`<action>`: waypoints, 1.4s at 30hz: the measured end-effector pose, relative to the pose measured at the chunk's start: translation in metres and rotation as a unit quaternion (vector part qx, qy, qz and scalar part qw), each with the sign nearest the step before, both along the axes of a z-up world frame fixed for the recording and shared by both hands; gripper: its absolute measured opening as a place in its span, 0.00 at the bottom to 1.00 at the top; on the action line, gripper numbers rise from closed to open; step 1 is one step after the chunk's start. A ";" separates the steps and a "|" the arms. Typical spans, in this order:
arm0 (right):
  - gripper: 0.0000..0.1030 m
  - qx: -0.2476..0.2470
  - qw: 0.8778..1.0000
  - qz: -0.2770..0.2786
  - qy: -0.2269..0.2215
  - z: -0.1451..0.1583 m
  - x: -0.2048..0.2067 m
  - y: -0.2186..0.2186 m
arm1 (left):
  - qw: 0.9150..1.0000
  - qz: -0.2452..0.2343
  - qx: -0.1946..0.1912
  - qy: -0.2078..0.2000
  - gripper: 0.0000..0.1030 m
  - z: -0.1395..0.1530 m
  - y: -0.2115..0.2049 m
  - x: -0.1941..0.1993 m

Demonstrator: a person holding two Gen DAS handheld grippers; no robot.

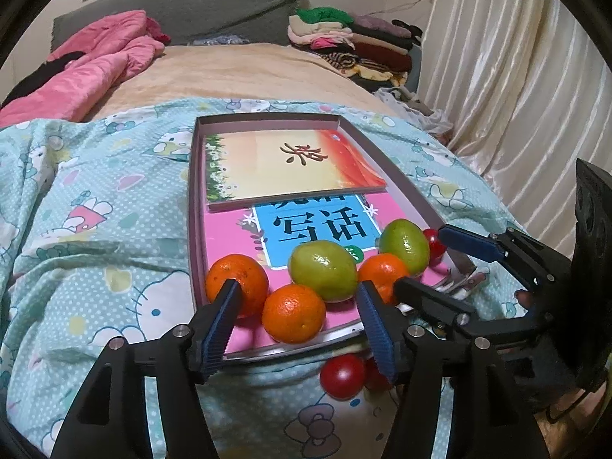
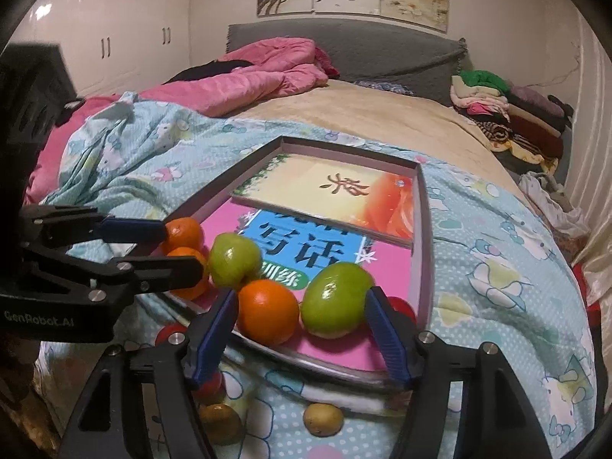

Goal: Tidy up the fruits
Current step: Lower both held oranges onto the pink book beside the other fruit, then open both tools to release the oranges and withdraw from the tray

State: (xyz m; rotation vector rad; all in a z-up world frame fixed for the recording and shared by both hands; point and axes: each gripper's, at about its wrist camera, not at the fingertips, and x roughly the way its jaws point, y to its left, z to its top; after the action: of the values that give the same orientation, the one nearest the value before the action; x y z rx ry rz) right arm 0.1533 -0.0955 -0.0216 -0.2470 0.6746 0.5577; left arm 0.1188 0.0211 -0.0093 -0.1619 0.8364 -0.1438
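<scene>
A: so where's the fruit at? looks like a shallow box (image 1: 194,206) sitting on the bed's kitty-print blanket (image 1: 95,229), two books inside it

B: yep; three oranges and two green fruits are bunched on the pink book (image 1: 229,237) at the near end of the box; the left gripper (image 1: 296,327) is spread wide with nothing in it; the front orange (image 1: 293,313) sits between its fingers, but neither pad looks to be touching it

A: and the other one?

B: the right gripper (image 2: 300,334) is wide open too, holding nothing; an orange (image 2: 267,317) and a green fruit (image 2: 334,298) lie side by side in the gap; a second green fruit (image 2: 234,260) is just behind them

A: anything off the box?

B: a red tomato (image 1: 341,375) on the blanket just below the box's near edge, plus two brownish round fruits (image 2: 323,419) lower down; might be kiwis, too dim to say
</scene>
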 end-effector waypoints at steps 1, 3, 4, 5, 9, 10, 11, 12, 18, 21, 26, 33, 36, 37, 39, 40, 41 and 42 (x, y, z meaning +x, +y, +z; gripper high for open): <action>0.67 0.007 1.000 -0.004 0.003 0.001 0.001 -0.003 | 1.000 0.002 0.000 -0.002 0.65 0.001 0.000 0.000; 0.68 0.017 1.000 -0.014 0.009 0.002 0.004 -0.007 | 1.000 0.007 -0.001 -0.006 0.66 0.002 0.002 0.000; 0.68 0.022 1.000 -0.019 0.011 0.002 0.006 -0.010 | 1.000 0.008 -0.002 -0.008 0.67 0.003 0.003 -0.001; 0.68 0.029 0.999 -0.025 0.016 0.003 0.007 -0.013 | 1.000 0.010 -0.003 -0.010 0.67 0.003 0.003 -0.001; 0.70 0.050 0.998 -0.039 0.025 0.005 0.012 -0.022 | 1.000 0.019 -0.003 -0.013 0.74 0.005 0.006 -0.002; 0.73 0.053 0.997 -0.042 0.026 0.005 0.013 -0.023 | 1.000 0.023 -0.002 -0.013 0.75 0.005 0.007 -0.002; 0.74 0.054 0.997 -0.047 0.026 0.006 0.013 -0.024 | 1.000 0.027 -0.003 -0.011 0.75 0.004 0.008 -0.002; 0.75 0.054 0.997 -0.049 0.025 0.006 0.013 -0.025 | 1.000 0.029 -0.005 -0.009 0.75 0.004 0.009 -0.002; 0.78 0.069 0.996 -0.060 0.023 0.012 0.013 -0.031 | 0.999 0.049 -0.014 -0.010 0.79 0.006 0.016 -0.003; 0.81 0.076 0.995 -0.066 0.024 0.014 0.013 -0.034 | 0.998 0.055 -0.017 -0.007 0.79 0.006 0.019 -0.004; 0.84 0.093 0.993 -0.073 0.024 0.018 0.012 -0.041 | 0.998 0.062 -0.023 -0.010 0.79 0.008 0.022 -0.007; 0.87 0.103 0.991 -0.082 0.019 0.021 0.012 -0.046 | 0.998 0.063 -0.024 -0.012 0.79 0.010 0.023 -0.010; 0.87 0.109 0.990 -0.084 0.011 0.025 0.010 -0.048 | 0.998 0.064 -0.026 -0.015 0.79 0.012 0.024 -0.012; 0.87 0.113 0.990 -0.085 0.008 0.027 0.009 -0.050 | 0.997 0.064 -0.027 -0.016 0.79 0.013 0.025 -0.012; 0.88 0.117 0.989 -0.087 0.003 0.029 0.007 -0.052 | 0.997 0.066 -0.028 -0.018 0.79 0.014 0.026 -0.014; 0.90 0.121 0.989 -0.088 0.000 0.031 0.006 -0.054 | 0.997 0.066 -0.029 -0.018 0.79 0.014 0.026 -0.014; 0.90 0.124 0.988 -0.091 -0.003 0.032 0.006 -0.055 | 0.997 0.066 -0.030 -0.019 0.79 0.015 0.027 -0.014; 0.91 0.127 0.988 -0.092 -0.004 0.033 0.005 -0.057 | 0.997 0.067 -0.030 -0.020 0.79 0.015 0.027 -0.015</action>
State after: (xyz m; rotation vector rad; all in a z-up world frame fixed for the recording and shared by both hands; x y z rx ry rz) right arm 0.1582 -0.1522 0.0117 0.0515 0.6036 0.4594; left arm 0.1041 0.0480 0.0062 -0.2698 0.7798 -0.0469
